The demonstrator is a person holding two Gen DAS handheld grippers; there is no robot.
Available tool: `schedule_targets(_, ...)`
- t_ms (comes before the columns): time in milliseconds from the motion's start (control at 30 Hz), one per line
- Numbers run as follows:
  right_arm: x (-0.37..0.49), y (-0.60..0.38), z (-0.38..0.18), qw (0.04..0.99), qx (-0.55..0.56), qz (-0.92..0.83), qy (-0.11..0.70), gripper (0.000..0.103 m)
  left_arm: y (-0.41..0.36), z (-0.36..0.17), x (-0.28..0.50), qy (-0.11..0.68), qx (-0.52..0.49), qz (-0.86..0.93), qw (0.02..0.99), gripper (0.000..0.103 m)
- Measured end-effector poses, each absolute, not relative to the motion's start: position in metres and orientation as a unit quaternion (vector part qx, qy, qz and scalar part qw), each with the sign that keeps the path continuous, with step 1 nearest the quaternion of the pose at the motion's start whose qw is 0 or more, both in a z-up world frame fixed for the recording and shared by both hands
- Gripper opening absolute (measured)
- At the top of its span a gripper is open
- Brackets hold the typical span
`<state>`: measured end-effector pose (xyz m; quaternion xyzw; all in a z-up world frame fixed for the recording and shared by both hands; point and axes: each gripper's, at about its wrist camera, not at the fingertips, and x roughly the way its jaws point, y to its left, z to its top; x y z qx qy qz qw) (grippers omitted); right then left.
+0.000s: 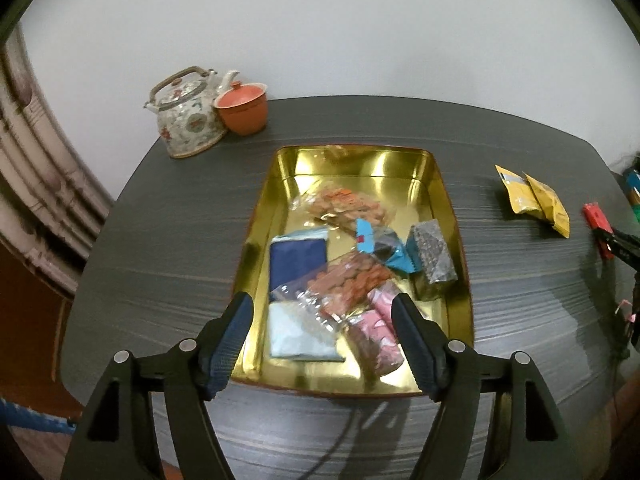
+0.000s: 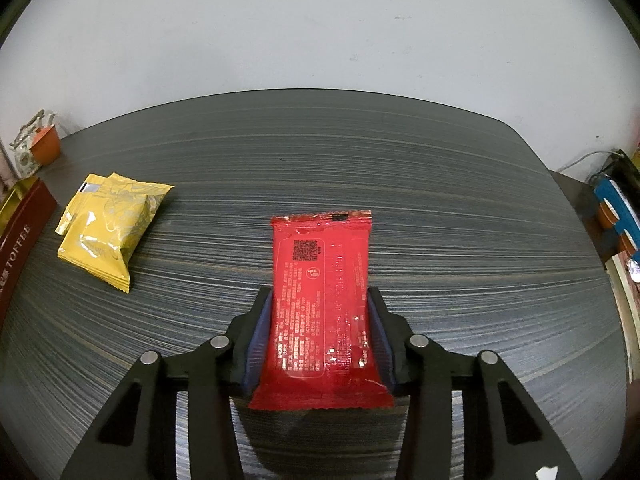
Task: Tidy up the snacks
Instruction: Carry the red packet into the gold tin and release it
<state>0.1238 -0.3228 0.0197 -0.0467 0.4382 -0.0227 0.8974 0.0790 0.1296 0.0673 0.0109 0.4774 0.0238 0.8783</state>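
My left gripper [image 1: 322,300] hangs open above the near end of a gold tin [image 1: 452,200], with nothing between its fingers. Inside the tin lie two clear bags of orange snacks [image 1: 352,280], dark blue [image 1: 298,256] and pale blue [image 1: 296,336] packets, pink packets [image 1: 380,332], a teal packet [image 1: 396,256] and a grey patterned block [image 1: 434,252]. My right gripper [image 2: 320,294] is shut on a red snack packet [image 2: 322,280], its pads pressing both long sides, low over the grey table. Two yellow packets [image 2: 108,224] lie to its left, beside the tin.
A flowered teapot [image 1: 188,116] and an orange lidded cup [image 1: 242,106] stand at the table's far left corner by the white wall. The tin's dark red outer side [image 2: 20,248] reads TOFFEE. Blue and orange items [image 2: 616,208] sit off the table's right edge.
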Motion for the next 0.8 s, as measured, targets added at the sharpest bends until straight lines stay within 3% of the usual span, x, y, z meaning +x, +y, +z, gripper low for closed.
schedule_targets(467, 0.105, -0.274, 0.065, 0.907, -0.044, -0.008, 0.419, 0.040, 0.170, 0.063, 0.060, 0.460, -0.040, 0.072, 0.884, 0.076)
schedule_targets(800, 0.089, -0.122, 0.096, 0.903, -0.078, 0.148, 0.396, 0.040, 0.203, 0.067, 0.059, 0.448, -0.077, 0.124, 0.882, 0.080)
